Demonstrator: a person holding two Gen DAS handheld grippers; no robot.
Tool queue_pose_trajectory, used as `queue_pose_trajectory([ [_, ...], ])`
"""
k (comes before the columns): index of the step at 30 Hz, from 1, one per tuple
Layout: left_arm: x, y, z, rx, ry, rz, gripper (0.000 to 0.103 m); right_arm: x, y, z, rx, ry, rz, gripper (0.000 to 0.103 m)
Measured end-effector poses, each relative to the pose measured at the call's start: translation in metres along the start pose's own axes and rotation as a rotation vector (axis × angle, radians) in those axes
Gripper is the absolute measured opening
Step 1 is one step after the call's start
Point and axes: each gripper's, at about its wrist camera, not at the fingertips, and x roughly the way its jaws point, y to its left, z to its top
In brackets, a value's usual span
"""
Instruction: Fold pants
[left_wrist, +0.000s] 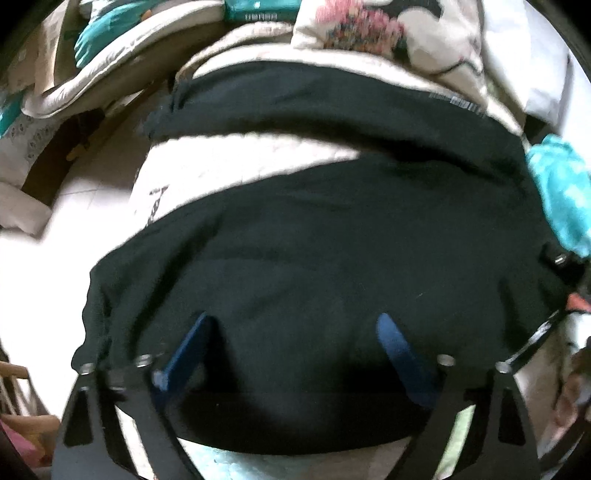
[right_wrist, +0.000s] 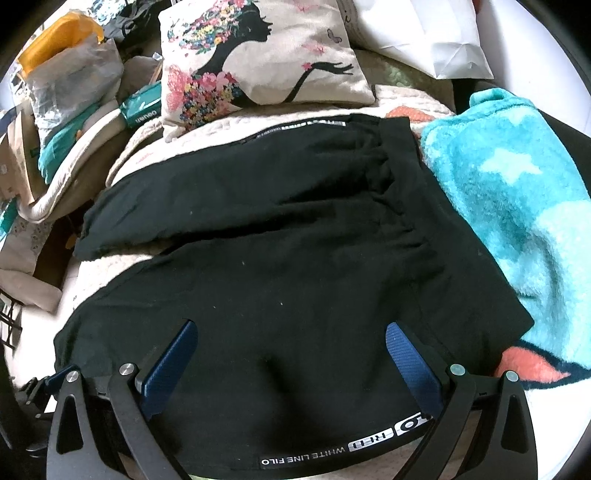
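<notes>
Left gripper (left_wrist: 295, 328): blue fingers (left_wrist: 192, 343) spread wide, poised over the black pants (left_wrist: 314, 266), nothing pinched between them; contact with the cloth impossible to tell through the blur. Right gripper (right_wrist: 291, 336): fingers (right_wrist: 406, 354) likewise wide apart, gripping nothing, black fabric lying below and between them.

Pants spread flat on a quilted cream bedcover (right_wrist: 155, 147), two legs running away to the left with a wedge of cover showing between them, gathered waistband (right_wrist: 391, 177) at the right. White printed side stripe (right_wrist: 332, 446) along the near edge.

Just beside the waistband, touching it: a fluffy teal blanket (right_wrist: 517, 206) with pale stars. Beyond the pants, a printed cushion (right_wrist: 258, 62) showing a flower-haired silhouette. Farther left, a teal packet (right_wrist: 142, 107) and a plastic bag (right_wrist: 70, 74).
</notes>
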Motion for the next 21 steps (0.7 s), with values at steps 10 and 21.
queue_pose_trajectory([
  [10,-0.128,-0.011,0.012,0.031,-0.413,0.064,0.086,-0.058,0.007,0.014,-0.044,-0.216,0.007,0.103],
  [21,-0.216,-0.035,0.010,0.068,-0.614,0.121,0.086,-0.151,0.003,0.034,-0.077,-0.436,0.081,0.103],
])
